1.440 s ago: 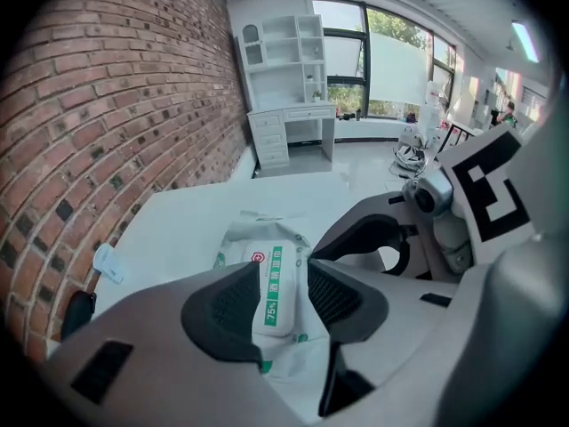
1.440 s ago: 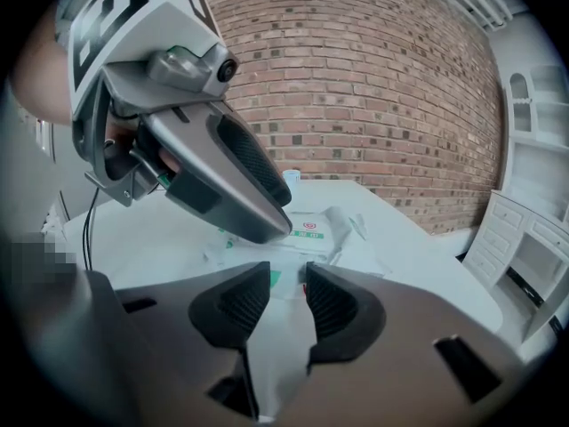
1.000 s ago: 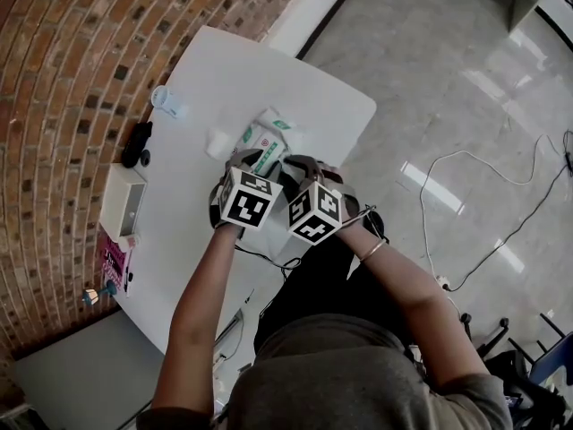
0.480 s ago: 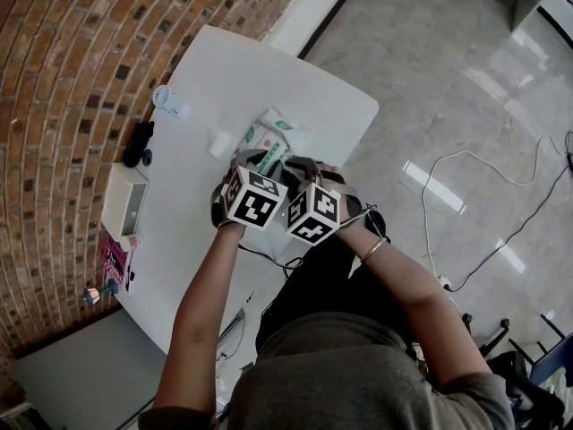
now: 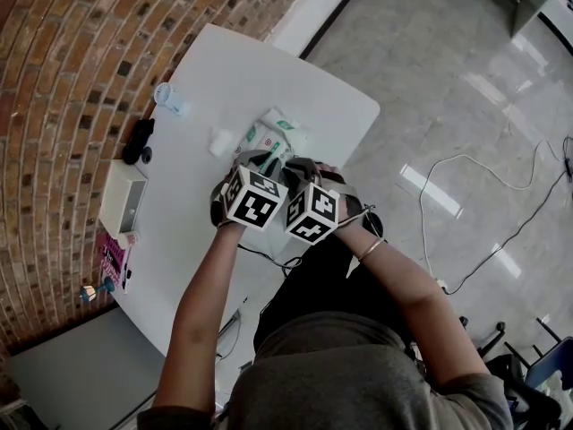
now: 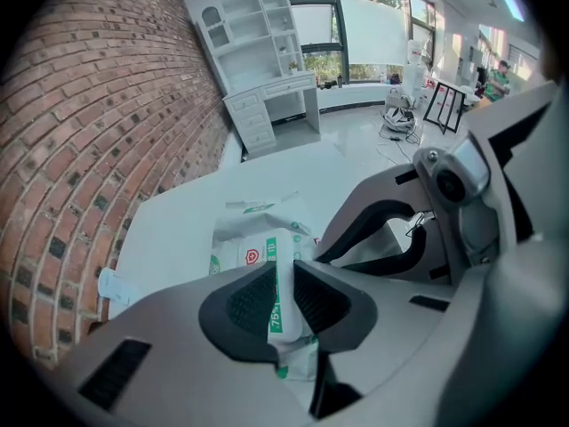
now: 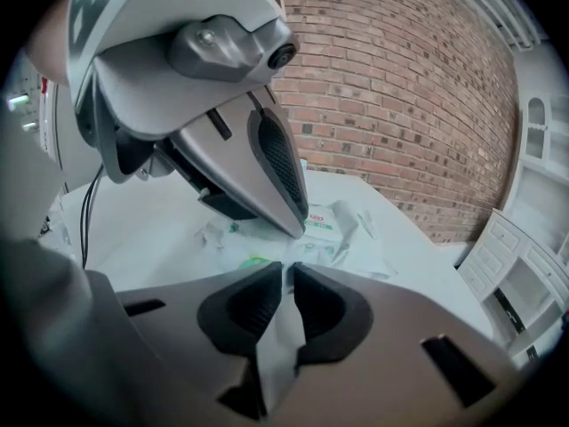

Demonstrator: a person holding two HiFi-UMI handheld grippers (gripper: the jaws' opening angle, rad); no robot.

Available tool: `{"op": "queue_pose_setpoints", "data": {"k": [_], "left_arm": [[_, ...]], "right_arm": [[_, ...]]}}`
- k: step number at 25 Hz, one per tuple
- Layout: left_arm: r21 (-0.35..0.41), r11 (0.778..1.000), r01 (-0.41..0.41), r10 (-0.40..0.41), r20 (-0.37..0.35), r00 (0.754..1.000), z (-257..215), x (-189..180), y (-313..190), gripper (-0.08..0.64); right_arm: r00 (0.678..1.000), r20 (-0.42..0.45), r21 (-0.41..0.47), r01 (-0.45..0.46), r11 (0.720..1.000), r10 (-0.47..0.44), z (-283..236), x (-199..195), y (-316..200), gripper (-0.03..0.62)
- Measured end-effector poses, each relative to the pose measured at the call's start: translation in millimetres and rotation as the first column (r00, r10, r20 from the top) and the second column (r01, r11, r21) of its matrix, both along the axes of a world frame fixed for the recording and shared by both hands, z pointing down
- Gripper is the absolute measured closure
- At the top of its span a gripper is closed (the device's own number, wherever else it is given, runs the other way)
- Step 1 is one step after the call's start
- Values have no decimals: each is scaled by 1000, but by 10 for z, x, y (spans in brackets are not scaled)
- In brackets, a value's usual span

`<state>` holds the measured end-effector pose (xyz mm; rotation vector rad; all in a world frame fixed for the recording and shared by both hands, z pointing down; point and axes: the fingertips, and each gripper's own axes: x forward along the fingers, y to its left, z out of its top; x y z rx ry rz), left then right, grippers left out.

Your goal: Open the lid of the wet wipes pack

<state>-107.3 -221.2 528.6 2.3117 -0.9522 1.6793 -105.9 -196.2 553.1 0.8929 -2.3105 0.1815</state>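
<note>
Wet wipes pack (image 5: 273, 133) lies on the white tabletop (image 5: 269, 70), mid-way along, right in front of the person. Both grippers are down on its near end, side by side. Left gripper (image 6: 277, 299): jaws have just been closing, now narrow and clamped on the pack's green-striped top. Right gripper (image 7: 286, 302): jaws have just been closing too, now pinching a thin white flap of the pack. Small white cup (image 5: 219, 141) stands just beside the pack.
</note>
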Motion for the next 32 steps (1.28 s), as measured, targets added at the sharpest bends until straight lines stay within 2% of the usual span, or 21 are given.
{"op": "queue_pose_setpoints", "data": {"k": [6, 20, 26, 32], "left_arm": [[-19, 999, 32, -33, -46, 998, -37, -9, -12, 499], [-83, 994, 66, -79, -162, 984, -61, -18, -49, 499], [-2, 995, 96, -95, -186, 978, -366, -236, -278, 529], [-12, 985, 171, -170, -218, 961, -406, -439, -474, 531]], "right_arm": [[998, -57, 4, 9, 1000, -9, 51, 3, -4, 584], [997, -82, -4, 5, 1000, -5, 70, 11, -14, 586], [994, -111, 18, 3, 1000, -1, 100, 20, -7, 586], [994, -107, 11, 4, 1000, -3, 103, 11, -4, 586]]}}
